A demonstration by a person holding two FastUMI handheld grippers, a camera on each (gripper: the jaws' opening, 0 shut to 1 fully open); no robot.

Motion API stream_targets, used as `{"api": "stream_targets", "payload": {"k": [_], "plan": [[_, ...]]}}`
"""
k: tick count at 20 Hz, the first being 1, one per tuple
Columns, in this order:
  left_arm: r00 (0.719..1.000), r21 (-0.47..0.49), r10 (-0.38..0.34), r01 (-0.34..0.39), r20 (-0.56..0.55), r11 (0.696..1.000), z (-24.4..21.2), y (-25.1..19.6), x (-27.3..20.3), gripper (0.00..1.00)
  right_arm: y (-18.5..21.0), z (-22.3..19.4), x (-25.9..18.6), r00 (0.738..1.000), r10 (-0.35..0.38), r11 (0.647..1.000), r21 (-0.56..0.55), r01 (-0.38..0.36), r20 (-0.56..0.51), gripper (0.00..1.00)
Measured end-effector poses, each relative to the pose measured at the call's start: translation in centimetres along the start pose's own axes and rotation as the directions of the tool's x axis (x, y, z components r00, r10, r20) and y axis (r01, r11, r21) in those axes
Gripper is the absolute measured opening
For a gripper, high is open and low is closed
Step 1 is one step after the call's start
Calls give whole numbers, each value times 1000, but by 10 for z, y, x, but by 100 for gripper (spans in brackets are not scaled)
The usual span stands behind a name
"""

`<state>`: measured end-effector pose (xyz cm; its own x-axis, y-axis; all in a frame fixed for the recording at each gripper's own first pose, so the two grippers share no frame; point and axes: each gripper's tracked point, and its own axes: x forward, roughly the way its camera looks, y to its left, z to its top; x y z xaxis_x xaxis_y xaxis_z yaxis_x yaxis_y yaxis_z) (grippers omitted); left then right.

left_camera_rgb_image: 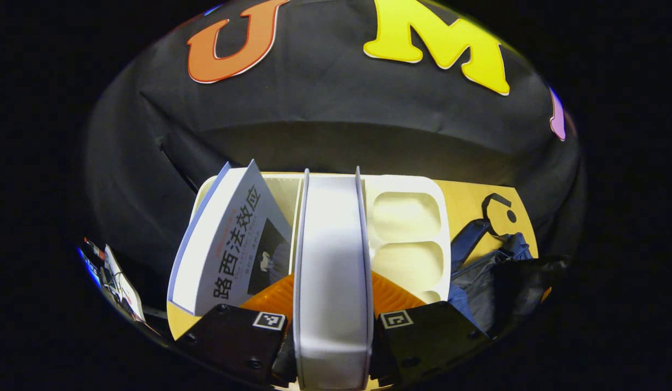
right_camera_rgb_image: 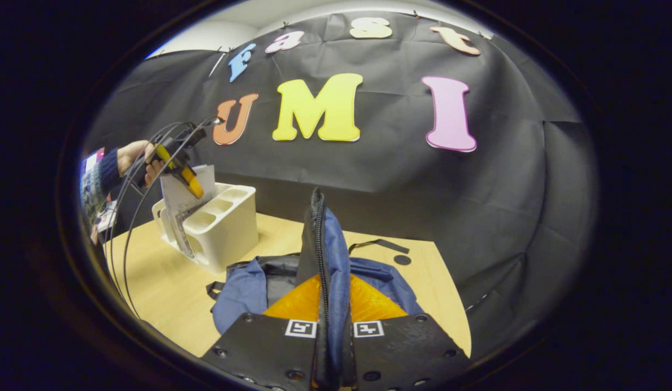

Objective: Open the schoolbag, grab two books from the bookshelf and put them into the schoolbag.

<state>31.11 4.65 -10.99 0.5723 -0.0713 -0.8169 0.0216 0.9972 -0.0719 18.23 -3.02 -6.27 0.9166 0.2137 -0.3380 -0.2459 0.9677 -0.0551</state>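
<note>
My left tongs point(left_camera_rgb_image: 332, 326) grip a white book point(left_camera_rgb_image: 332, 255) standing in the white rack point(left_camera_rgb_image: 406, 217) at the bench's point(right_camera_rgb_image: 167, 288) far left edge; another book point(left_camera_rgb_image: 227, 244) leans beside it. My right tongs point(right_camera_rgb_image: 333, 336) pinch the blue schoolbag's point(right_camera_rgb_image: 336, 260) zipper flap, mid-bench.

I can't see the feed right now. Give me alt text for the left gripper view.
The left gripper is closed on a white book held edge-on, standing in the cream bookshelf on the wooden table. A second book leans to the left of it, and the dark blue schoolbag lies to the right.
</note>
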Motion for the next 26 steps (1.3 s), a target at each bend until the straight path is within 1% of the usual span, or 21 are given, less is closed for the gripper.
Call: {"api": "stream_targets", "payload": {"k": [2,5,6,7,8,9,11,12,13,14,15,16,18,21,22,23,24,25,26], "plan": [[999,5,-8,8,32,1000,-5,4,-19,49,4,-9,3,1000,20,1000,6,-20,-22,10],[998,4,-20,19,62,1000,-25,12,-50,49,3,-14,4,999,24,1000,10,-24,-22,10],[997,0,-14,14,72,1000,-32,18,-60,54,4,-17,4,999,25,1000,12,-25,-23,9],[997,-11,-8,9,80,1000,-39,24,-69,49,5,-18,4,999,25,1000,12,-25,-28,11],[996,-25,-12,14,84,1000,-49,30,-77,49,4,-19,4,999,23,1000,12,-22,-32,10],[996,-54,-35,39,84,998,-59,31,-84,49,4,-19,4,999,17,1000,20,-17,-38,10],[990,-122,-112,122,80,985,-82,25,-101,49,5,-20,3,999,14,1000,26,-13,-42,10],[987,-155,-135,147,82,977,-91,25,-104,53,5,-21,3,999,13,1000,29,-12,-43,10],[986,-185,-147,160,83,970,-100,27,-108,49,5,-21,4,999,9,999,31,-8,-49,11],[984,-213,-158,172,85,962,-110,29,-110,49,5,-22,2,998,4,999,33,-2,-55,10],[980,-245,-174,191,93,950,-118,29,-112,53,6,-21,2,998,2,1000,31,0,-56,10],[975,-283,-201,222,99,933,-124,27,-114,49,7,-21,1,998,-4,1000,23,5,-62,9],[953,-357,-282,304,116,883,-132,14,-119,49,12,-18,4,997,-3,1000,8,3,-73,10],[928,-443,-338,371,155,816,-143,1,-124,49,15,-12,7,996,-4,1000,0,4,-94,10],[916,-461,-362,401,175,792,-145,-5,-128,49,15,-10,7,995,-6,1000,1,6,-96,10],[897,-465,-397,440,193,768,-145,-14,-133,49,16,-6,7,995,-8,1000,-1,8,-97,10],[872,-448,-441,487,210,750,-148,-26,-140,49,15,-4,7,995,-12,1000,-6,12,-97,10],[857,-445,-459,514,235,733,-148,-33,-143,49,13,0,7,995,-14,1000,-7,14,-96,10],[848,-448,-470,529,245,721,-147,-39,-141,49,12,1,6,995,-21,1000,-5,21,-96,10]]}}
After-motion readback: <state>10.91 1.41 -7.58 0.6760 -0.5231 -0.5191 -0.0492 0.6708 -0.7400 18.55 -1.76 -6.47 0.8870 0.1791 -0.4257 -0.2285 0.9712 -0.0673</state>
